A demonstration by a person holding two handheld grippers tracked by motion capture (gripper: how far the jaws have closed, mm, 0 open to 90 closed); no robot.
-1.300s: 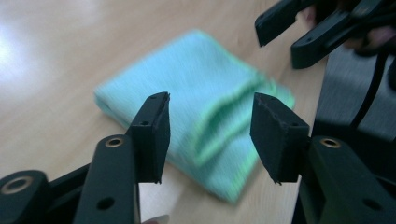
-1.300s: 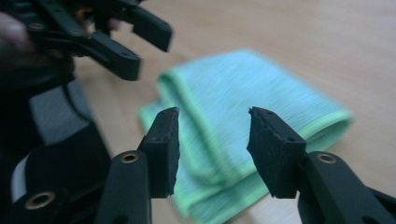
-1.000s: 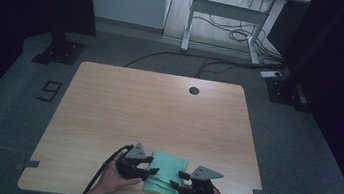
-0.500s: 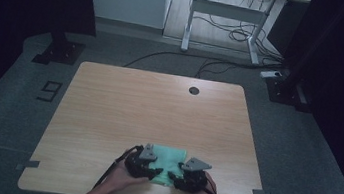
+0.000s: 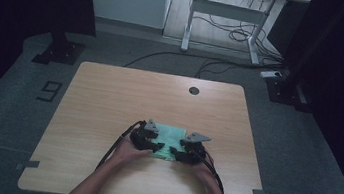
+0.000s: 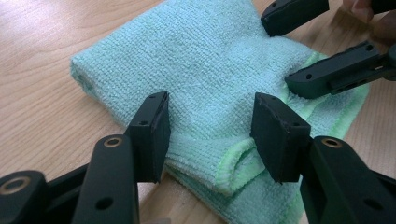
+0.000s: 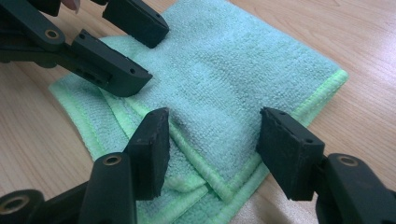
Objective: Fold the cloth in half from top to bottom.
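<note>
Folded green cloth [image 5: 168, 139] lies flat, roughly square, edges askew to table [image 5: 110, 94].

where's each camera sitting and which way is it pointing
high view: fixed above the person's side of the table, facing forward and down; both forearms enter from the bottom, left gripper and right gripper at the folded green cloth.
left gripper view: rides that gripper, looking along its open jaws at the cloth.
right gripper view: the same from the other hand, jaws open.
shared: both gripper views show the cloth and the opposite gripper.
</note>
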